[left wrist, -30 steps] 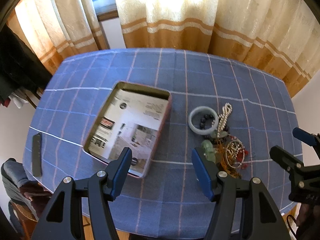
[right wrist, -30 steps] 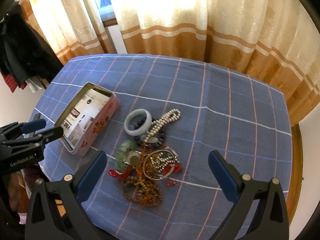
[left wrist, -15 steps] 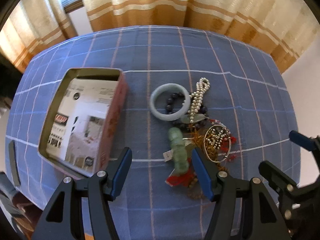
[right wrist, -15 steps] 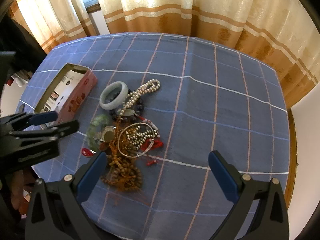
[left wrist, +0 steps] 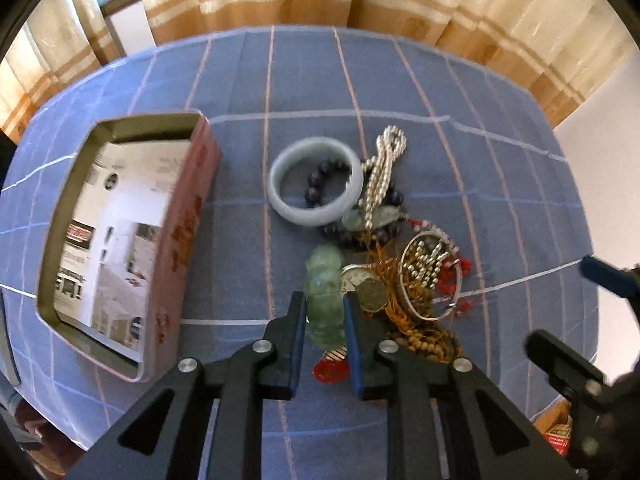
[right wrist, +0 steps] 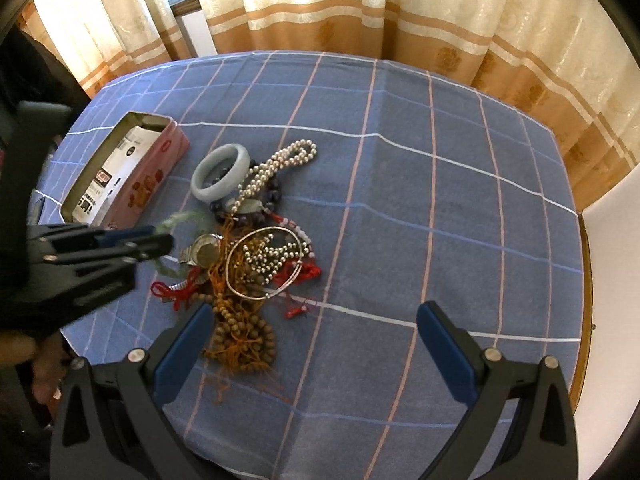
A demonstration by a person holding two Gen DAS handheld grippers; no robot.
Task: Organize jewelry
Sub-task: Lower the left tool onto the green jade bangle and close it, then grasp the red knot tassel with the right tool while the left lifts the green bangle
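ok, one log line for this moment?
left tongs: closing around green bracelet | right tongs: open, empty, over tablecloth | tin: no jewelry inside

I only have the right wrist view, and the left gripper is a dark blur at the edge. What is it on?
Observer: The left gripper has the green bead bracelet between its pads, jaws closing on it.
Operator: Is the tin clear to drop it in?
Observer: The open tin holds only a printed paper sheet; no jewelry inside.
Operator: Anything tangled with that bracelet?
Observer: A watch face and a brass coin lie against its right side; a red knot sits under the gripper.
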